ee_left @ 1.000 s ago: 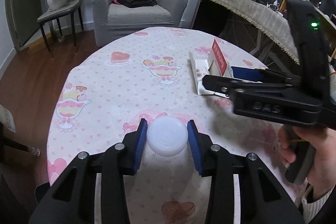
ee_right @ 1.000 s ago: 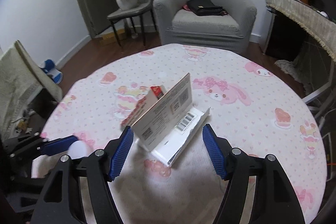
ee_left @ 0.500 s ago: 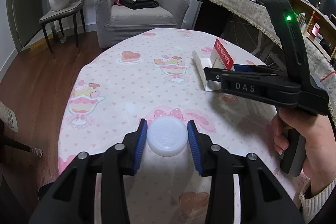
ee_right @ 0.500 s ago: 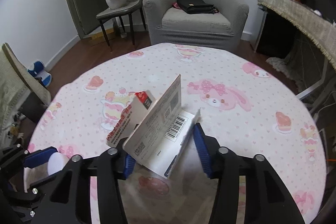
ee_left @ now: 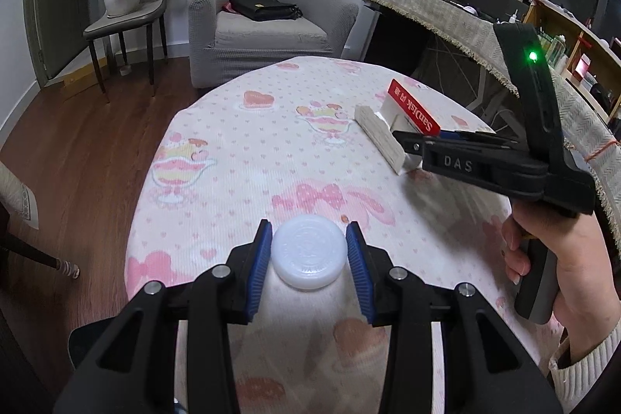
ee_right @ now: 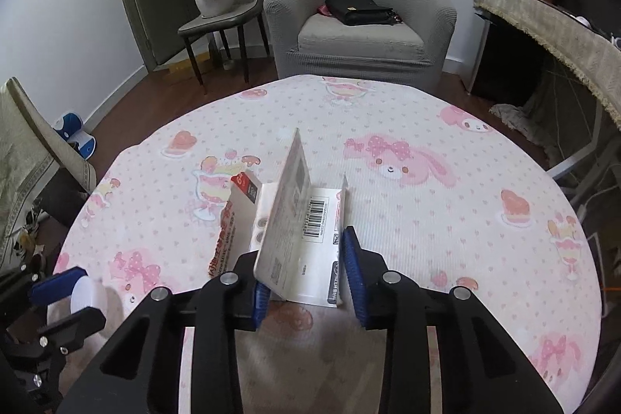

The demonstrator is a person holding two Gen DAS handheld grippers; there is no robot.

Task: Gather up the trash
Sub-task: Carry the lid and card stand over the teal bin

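My left gripper [ee_left: 308, 255] is shut on a round white plastic lid [ee_left: 308, 256] and holds it above the near edge of the round table [ee_left: 240, 158]. My right gripper [ee_right: 306, 284] is closed on an opened white and red card package [ee_right: 299, 220] with a barcode, which stands on the pink tablecloth [ee_right: 427, 220]. In the left wrist view the right gripper [ee_left: 411, 142] reaches in from the right onto the package [ee_left: 392, 127]. The left gripper with the lid [ee_right: 83, 291] shows at the lower left of the right wrist view.
A grey armchair [ee_right: 361, 37] with a black bag [ee_right: 357, 6] stands beyond the table. A chair with potted plants [ee_right: 229, 2] is at its left. A cloth-covered desk [ee_left: 446, 14] runs along the right. Another chair [ee_right: 35, 150] stands at the table's left.
My right gripper has closed in on the card package, from wide open to gripping it. My left gripper kept hold of the lid and drew back towards the table's near edge.
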